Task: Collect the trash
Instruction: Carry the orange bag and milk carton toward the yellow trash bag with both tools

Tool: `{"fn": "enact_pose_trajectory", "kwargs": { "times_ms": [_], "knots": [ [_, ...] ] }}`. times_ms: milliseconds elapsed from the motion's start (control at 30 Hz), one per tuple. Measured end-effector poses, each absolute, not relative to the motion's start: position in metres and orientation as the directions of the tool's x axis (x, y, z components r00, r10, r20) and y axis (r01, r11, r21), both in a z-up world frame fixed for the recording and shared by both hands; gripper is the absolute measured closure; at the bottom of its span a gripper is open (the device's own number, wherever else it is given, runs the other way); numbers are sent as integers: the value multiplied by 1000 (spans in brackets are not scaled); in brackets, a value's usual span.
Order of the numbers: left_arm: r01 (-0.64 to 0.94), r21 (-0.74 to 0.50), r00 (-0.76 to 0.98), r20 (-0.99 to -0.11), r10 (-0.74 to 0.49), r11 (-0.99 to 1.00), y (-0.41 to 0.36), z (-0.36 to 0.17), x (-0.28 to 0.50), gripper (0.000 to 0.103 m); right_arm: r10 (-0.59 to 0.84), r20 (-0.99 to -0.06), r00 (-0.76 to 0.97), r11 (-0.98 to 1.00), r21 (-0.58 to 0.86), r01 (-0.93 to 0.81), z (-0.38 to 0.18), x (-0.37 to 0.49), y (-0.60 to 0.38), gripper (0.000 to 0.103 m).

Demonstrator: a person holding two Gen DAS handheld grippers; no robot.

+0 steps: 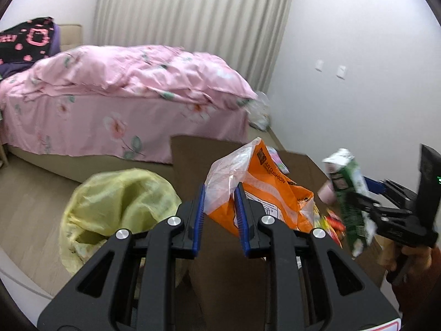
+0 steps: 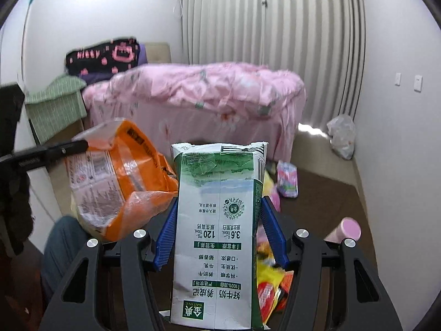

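Left gripper (image 1: 220, 207) fingers clamped on orange bag (image 1: 264, 190), right gripper (image 2: 219, 229) fingers on milk carton (image 2: 217, 234); both held right of yellow trash bag (image 1: 118, 207) — swing left, release over its mouth

Both tools were matte black plastic. The left gripper (image 1: 220, 215) carried ribbed blue pads (image 1: 199, 218) on its fingers, four round silver screws and triangular cut-outs in its arms. The right gripper (image 2: 219, 231) looked the same. A bare hand (image 1: 413, 256) with a dark reddish sleeve gripped its handle.
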State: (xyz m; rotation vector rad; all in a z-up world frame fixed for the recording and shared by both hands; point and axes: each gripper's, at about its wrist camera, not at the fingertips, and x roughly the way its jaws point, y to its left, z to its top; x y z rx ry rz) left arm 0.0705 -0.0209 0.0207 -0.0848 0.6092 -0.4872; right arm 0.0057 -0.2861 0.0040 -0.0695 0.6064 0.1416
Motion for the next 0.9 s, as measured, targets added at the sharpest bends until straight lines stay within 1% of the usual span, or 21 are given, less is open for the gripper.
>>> {"fn": "enact_pose_trajectory", "kwargs": {
  "times_ms": [167,267,400,500,667,733,800,900],
  "knots": [
    [459,-288,609,-587,-534,840,-35,-19,70,82,89,-632,770,995,17,-102,-35,-3,-295,48],
    [450,-312,570,-621,-538,837,-46,-43,75,82,91,-659,747,996,55,-73,-58,-7,-307,48],
    [441,-315,547,-648,-530,840,-55,-63,80,82,108,-727,678,994,86,-66,-79,-1,-312,47],
    [442,-317,546,-647,-532,839,-55,-65,81,82,145,-767,625,989,118,-85,-83,7,-313,46],
    [460,-290,558,-640,-528,839,-59,-62,80,82,156,-803,576,988,116,-106,-80,25,-311,45],
    [465,-282,563,-638,-525,840,-60,-62,79,82,138,-822,553,990,94,-107,-81,35,-309,45],
    [462,-280,565,-639,-522,842,-59,-62,79,82,98,-835,542,992,41,-117,-84,45,-305,45],
    [454,-287,565,-639,-522,843,-56,-61,79,82,90,-823,561,990,12,-141,-78,48,-300,46]
  ]
}}
